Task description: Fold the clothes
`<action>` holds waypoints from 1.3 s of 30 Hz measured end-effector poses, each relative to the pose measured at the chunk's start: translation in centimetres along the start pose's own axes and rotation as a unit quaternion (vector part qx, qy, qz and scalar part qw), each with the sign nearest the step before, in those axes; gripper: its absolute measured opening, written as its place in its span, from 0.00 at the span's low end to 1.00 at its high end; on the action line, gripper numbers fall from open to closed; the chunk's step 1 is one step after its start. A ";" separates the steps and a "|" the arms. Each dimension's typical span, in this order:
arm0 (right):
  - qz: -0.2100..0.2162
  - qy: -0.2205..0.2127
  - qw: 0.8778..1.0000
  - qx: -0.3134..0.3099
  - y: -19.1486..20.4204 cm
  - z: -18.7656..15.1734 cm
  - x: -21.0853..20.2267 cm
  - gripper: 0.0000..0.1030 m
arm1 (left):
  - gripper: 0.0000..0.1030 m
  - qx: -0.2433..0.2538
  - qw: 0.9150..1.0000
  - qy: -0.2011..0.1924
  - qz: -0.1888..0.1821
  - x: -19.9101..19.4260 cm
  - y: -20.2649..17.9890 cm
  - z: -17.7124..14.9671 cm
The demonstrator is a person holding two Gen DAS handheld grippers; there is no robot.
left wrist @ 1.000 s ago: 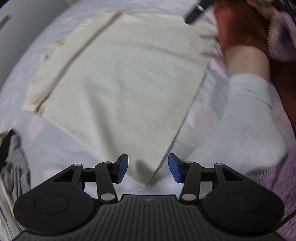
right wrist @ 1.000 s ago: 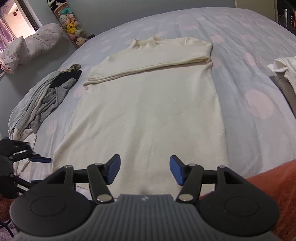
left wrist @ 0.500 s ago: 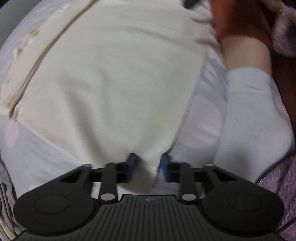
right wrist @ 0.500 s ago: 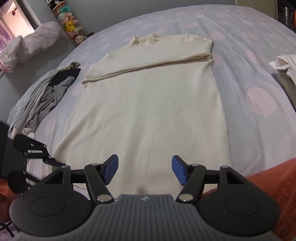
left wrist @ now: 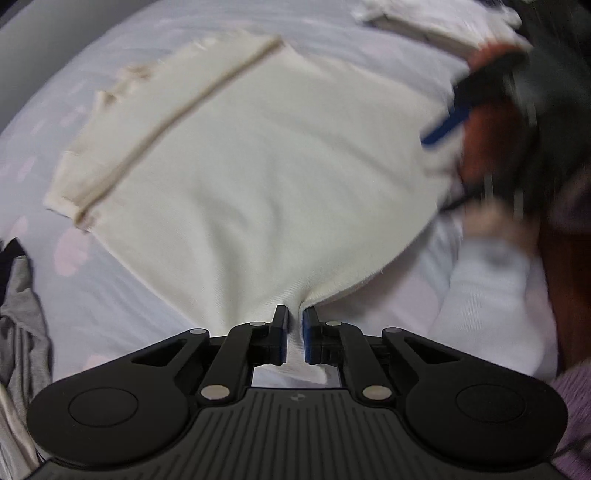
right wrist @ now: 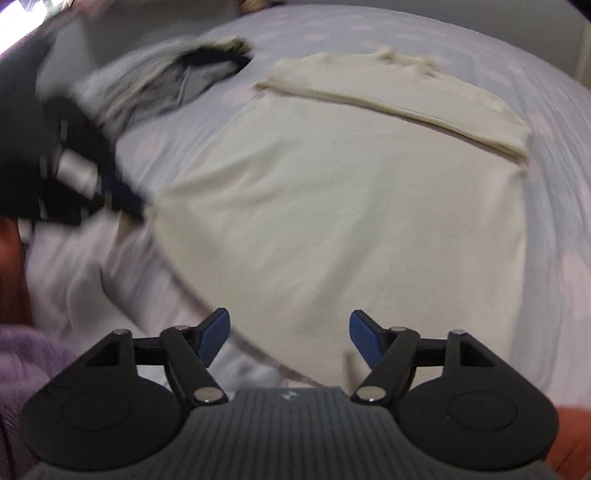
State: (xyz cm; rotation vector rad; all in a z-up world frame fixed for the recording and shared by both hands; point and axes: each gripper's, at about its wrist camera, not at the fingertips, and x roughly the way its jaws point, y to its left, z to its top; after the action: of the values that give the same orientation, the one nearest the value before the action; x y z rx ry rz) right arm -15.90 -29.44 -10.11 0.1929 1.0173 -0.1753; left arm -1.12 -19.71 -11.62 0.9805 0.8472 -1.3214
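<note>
A cream long-sleeved top (left wrist: pixel 258 177) lies flat on the bed, its sleeve folded across the chest at the far end. My left gripper (left wrist: pixel 294 325) is at the near hem corner, its jaws closing with the fabric pinched between the pads and pulled up into a small peak. In the right wrist view the same top (right wrist: pixel 351 206) spreads out ahead. My right gripper (right wrist: pixel 290 332) hovers over the other hem corner, jaws opening, nothing gripped. The right gripper's blue pad (left wrist: pixel 447 122) shows blurred at the right in the left wrist view. The left gripper (right wrist: pixel 122 195) is a dark blur at the left in the right wrist view.
The bed sheet (left wrist: pixel 92 295) is lilac with pink dots. A grey and black heap of clothes (right wrist: pixel 166 85) lies left of the top. White folded clothes (left wrist: pixel 436 26) sit at the far right. A person's white-socked foot (left wrist: pixel 491 295) rests by the hem.
The left gripper has shut on the hem corner and lifted it slightly. The right gripper has rolled and slid sideways along the hem, with its jaws wider apart.
</note>
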 end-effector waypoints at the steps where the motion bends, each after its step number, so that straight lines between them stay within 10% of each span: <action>1: -0.008 0.007 1.000 -0.017 0.5 0.1 0.4 0.74 | 0.06 -0.012 1.000 -0.007 0.000 -0.4 0.3 0.4; 10: -0.123 0.087 0.984 -0.094 -2.0 0.9 2.7 0.57 | 0.06 -0.080 0.996 -0.048 0.006 -1.7 4.3 3.7; 17: -0.109 0.116 0.985 -0.068 -8.1 1.5 1.0 0.42 | 0.06 -0.115 0.993 -0.033 0.012 0.2 7.0 4.1; 30: -0.187 0.068 0.980 0.023 -15.5 3.2 0.2 0.41 | 0.08 -0.215 0.976 -0.027 0.024 3.8 10.8 2.6; 39: -0.119 -0.004 0.980 0.160 -19.7 1.7 -2.6 0.48 | 0.27 -0.290 0.949 -0.119 0.046 -0.6 11.9 -0.4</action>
State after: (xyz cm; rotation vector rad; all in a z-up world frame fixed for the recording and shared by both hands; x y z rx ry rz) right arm -20.46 -48.84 -8.59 0.3625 0.9983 -0.5583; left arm 10.65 -19.21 -10.13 0.3830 0.9161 -0.9957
